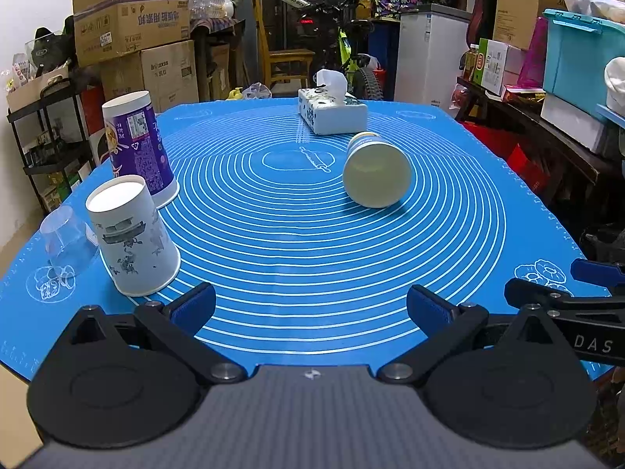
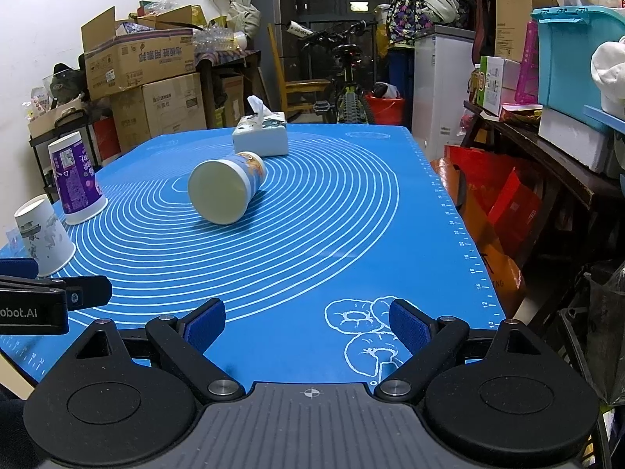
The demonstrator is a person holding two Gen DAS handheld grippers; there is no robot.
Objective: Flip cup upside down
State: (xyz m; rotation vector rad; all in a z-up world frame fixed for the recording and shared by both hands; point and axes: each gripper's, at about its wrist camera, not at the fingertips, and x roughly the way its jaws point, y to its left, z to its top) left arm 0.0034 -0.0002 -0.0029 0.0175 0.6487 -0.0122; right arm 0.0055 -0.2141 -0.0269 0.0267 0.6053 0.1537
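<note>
A paper cup (image 1: 375, 170) lies on its side on the blue mat (image 1: 297, 242), its open mouth facing me; it also shows in the right wrist view (image 2: 224, 192). A purple cup (image 1: 137, 146), a white printed cup (image 1: 131, 232) and a clear plastic cup (image 1: 66, 240) stand upside down at the left. My left gripper (image 1: 310, 306) is open and empty near the mat's front edge. My right gripper (image 2: 308, 326) is open and empty, right of the left one, well short of the lying cup.
A tissue box (image 1: 331, 111) sits just behind the lying cup. Cardboard boxes (image 1: 133, 27), a bicycle (image 1: 351, 58), a white fridge (image 1: 429, 54) and cluttered shelves (image 1: 547, 109) surround the table. The mat's right edge (image 2: 465, 234) drops to bags on the floor.
</note>
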